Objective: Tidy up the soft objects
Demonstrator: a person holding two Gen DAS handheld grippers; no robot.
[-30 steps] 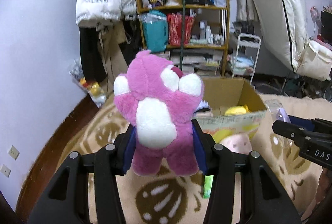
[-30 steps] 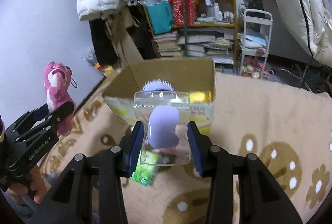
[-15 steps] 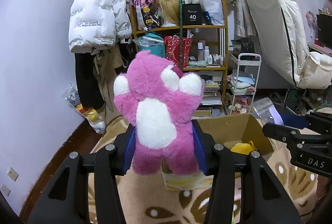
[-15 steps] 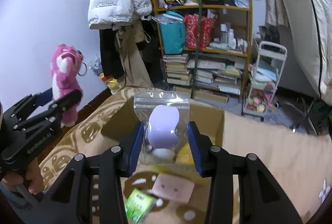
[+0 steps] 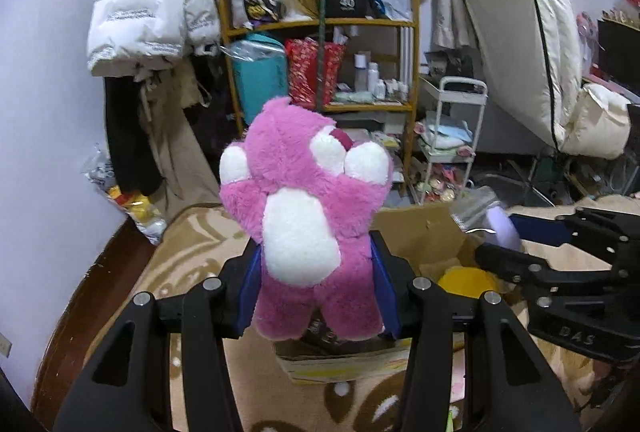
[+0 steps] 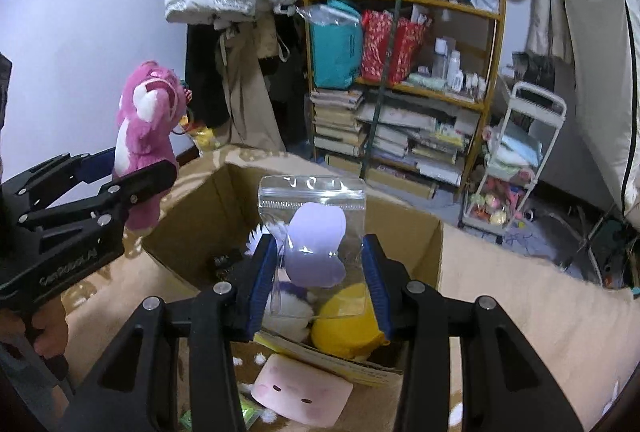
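My left gripper is shut on a pink plush bear and holds it upright near the left side of an open cardboard box. The bear and left gripper also show at the left of the right wrist view. My right gripper is shut on a clear zip bag with a lilac sponge, held over the box. The bag shows in the left wrist view too. A yellow plush and a white fluffy toy lie in the box.
A pink square cushion with a face and a green packet lie on the beige patterned blanket in front of the box. A cluttered shelf, hanging coats and a white cart stand behind.
Both grippers have moved closer over the box. The bagged sponge now hangs above the box's inside; the bear is nearer its left edge. Both grips are unchanged.
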